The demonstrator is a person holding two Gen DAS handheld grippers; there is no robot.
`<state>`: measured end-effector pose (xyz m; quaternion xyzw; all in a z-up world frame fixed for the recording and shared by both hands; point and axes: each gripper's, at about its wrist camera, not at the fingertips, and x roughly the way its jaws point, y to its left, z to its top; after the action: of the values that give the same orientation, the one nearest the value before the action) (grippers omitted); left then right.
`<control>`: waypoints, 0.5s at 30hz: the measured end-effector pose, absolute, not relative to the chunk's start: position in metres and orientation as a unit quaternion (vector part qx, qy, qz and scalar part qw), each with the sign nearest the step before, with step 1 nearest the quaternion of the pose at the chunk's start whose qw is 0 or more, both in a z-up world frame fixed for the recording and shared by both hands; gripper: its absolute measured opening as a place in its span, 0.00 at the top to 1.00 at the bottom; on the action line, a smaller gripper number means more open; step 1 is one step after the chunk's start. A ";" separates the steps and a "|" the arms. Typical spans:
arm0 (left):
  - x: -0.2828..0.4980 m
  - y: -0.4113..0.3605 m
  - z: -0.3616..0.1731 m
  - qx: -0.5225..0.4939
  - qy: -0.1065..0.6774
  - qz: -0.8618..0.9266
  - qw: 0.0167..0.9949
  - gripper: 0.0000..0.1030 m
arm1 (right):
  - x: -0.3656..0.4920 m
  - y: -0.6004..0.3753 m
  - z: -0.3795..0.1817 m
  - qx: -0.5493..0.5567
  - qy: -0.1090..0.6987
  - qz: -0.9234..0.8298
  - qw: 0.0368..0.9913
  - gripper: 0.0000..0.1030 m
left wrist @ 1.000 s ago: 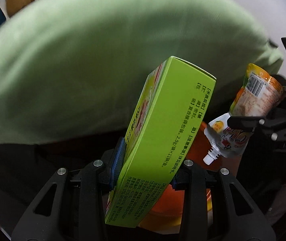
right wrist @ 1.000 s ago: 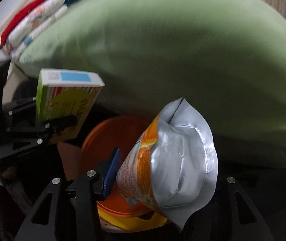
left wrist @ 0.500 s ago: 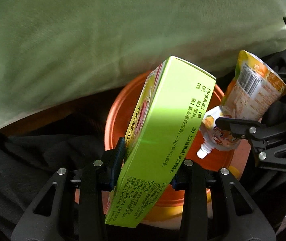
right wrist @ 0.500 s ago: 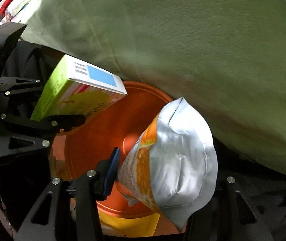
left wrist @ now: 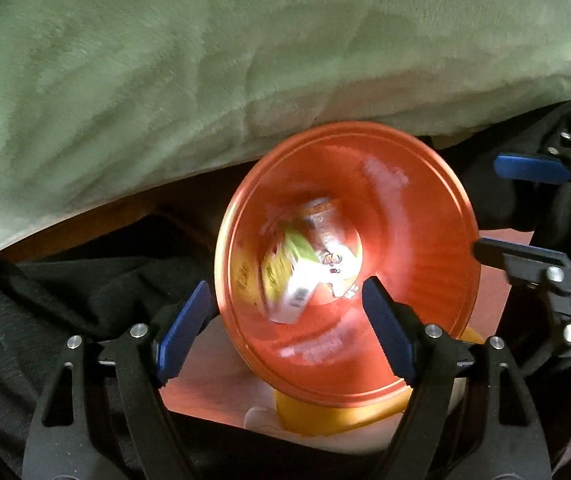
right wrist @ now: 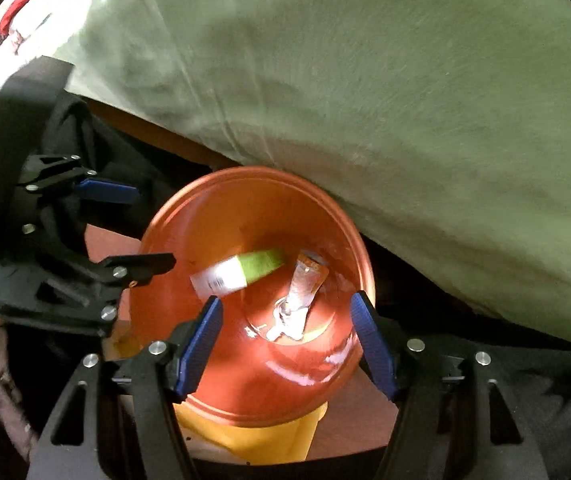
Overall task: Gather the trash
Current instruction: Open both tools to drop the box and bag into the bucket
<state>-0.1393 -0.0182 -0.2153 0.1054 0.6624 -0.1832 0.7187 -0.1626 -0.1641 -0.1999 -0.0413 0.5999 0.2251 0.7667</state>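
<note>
Tools both spread wide, nothing between the pads: left tool (left wrist: 285, 326) and right tool (right wrist: 285, 338) hang over the orange bin (left wrist: 425, 248). Green box (right wrist: 241, 270) and juice pouch (right wrist: 303, 286) lie blurred inside it, beside the green blanket (left wrist: 245, 60).

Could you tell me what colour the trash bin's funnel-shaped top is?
Orange bin top, above a yellow base; clearest in the right wrist view.

Bin (left wrist: 413, 240) showing orange, base yellow. Box (right wrist: 241, 270) inside showing green and white. Pouch (right wrist: 303, 284) showing silver-orange. Blanket (left wrist: 245, 48) showing pale green. Gripper pads (right wrist: 199, 344) showing blue.
</note>
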 end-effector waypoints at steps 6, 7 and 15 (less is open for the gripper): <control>-0.151 -0.009 -0.173 0.092 0.593 -0.208 0.772 0.25 | -0.173 -0.189 -0.125 -0.007 0.530 0.261 0.807 0.37; -0.149 -0.004 -0.165 0.091 0.581 -0.211 0.781 0.25 | -0.171 -0.196 -0.110 0.000 0.515 0.265 0.815 0.37; -0.128 0.019 -0.067 0.050 0.452 -0.197 0.869 0.14 | -0.088 -0.243 -0.005 0.022 0.394 0.224 0.891 0.24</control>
<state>-0.1284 0.0185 -0.0675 0.0505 0.4519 -0.1967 0.8687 -0.0878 -0.2429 -0.0052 0.0216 0.3937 0.2237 0.8913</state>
